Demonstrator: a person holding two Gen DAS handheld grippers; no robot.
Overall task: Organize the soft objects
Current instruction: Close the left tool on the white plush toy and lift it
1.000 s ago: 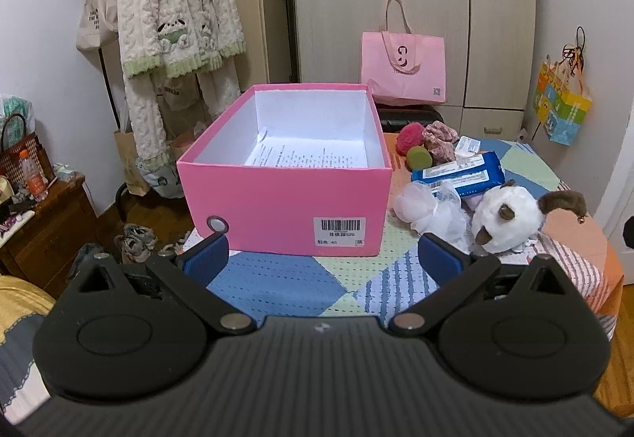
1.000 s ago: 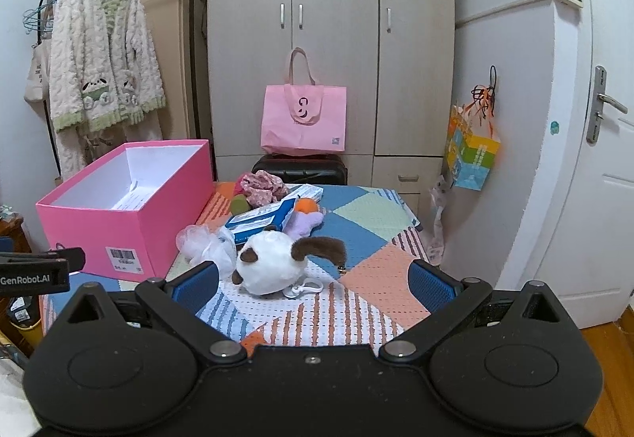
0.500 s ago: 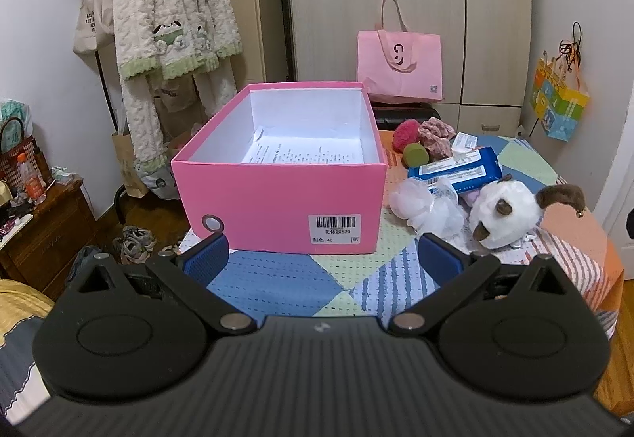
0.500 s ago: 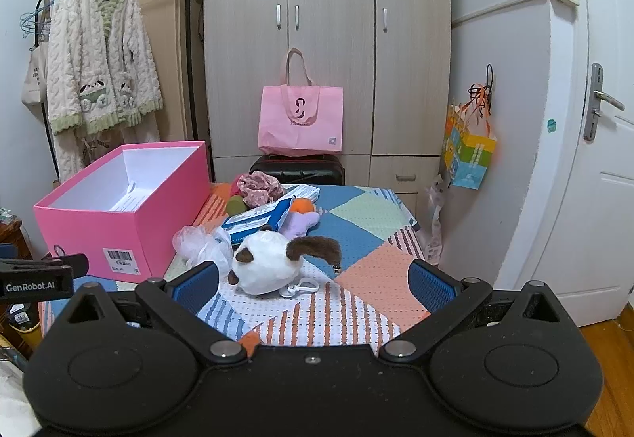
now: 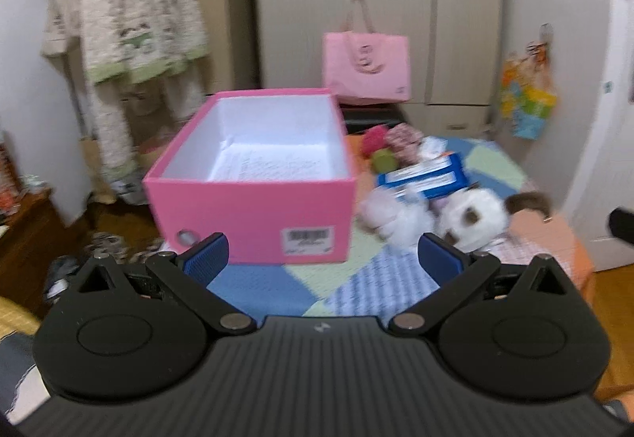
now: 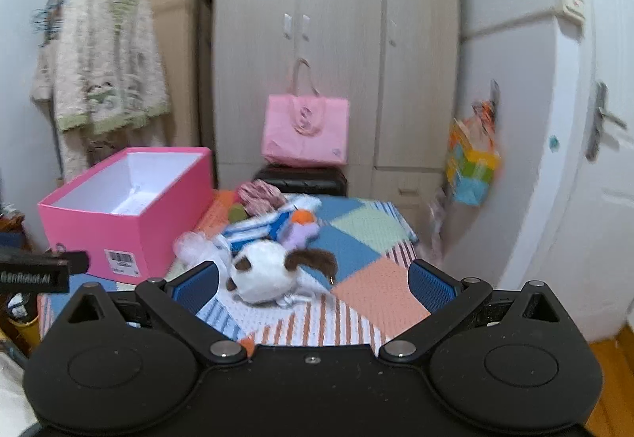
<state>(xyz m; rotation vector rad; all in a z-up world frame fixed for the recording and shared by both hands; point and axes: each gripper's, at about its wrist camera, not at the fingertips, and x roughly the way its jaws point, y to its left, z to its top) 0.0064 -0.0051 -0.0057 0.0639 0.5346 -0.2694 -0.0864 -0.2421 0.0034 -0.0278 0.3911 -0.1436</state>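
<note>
Judging by the pink box [image 5: 253, 175], ahead of the left hand-held gripper [image 5: 323, 252] on the bench [image 6: 380, 234], sorting is not yet started: only a printed sheet is seen inside. All soft things are left outside, right of the box: the white plush dog [image 6: 263, 270] just ahead of the right hand-held gripper [image 6: 313, 280], then the plastic bag [image 6: 194, 244] and purple toy [image 6: 301, 232]. Both are released, jaws wide and empty. Compared with 0.5 s ago, both views are blurred and slightly shifted; nothing on the bench was moved.
</note>
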